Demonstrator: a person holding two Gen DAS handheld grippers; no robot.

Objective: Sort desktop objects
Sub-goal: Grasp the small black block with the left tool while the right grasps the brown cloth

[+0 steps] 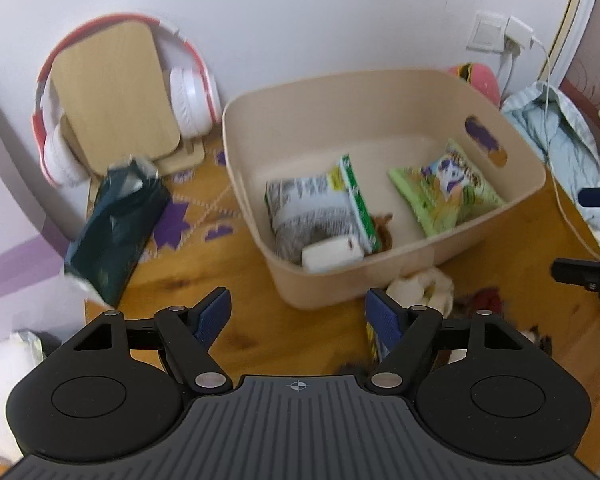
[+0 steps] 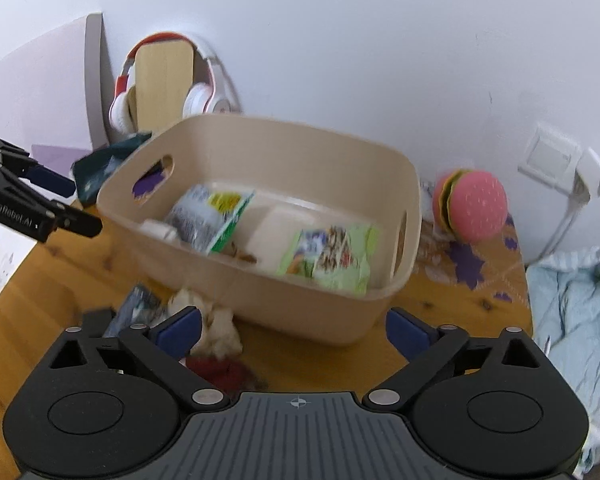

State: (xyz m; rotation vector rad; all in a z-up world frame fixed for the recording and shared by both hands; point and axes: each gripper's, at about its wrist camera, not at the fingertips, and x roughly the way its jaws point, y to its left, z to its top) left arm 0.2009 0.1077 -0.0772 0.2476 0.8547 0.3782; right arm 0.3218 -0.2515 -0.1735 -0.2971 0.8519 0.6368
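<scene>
A beige bin (image 1: 380,280) stands on the wooden desk and also shows in the right wrist view (image 2: 300,312). It holds a grey-green snack bag (image 1: 316,208), a light green snack bag (image 1: 444,192) and a small white block (image 1: 332,256). My left gripper (image 1: 298,316) is open and empty, just before the bin's near wall. My right gripper (image 2: 294,330) is open and empty in front of the bin. A cream plush toy (image 2: 216,324) with a dark red part (image 2: 220,372) lies by its left finger. A dark green pouch (image 1: 116,224) lies left of the bin.
Red-white headphones (image 1: 188,100) hang on a wooden stand (image 1: 116,96) against the wall. A pink burger toy (image 2: 474,206) sits right of the bin. Light blue cloth (image 2: 572,312) lies at the desk's right edge. A wall socket with charger cable (image 1: 508,36) is behind.
</scene>
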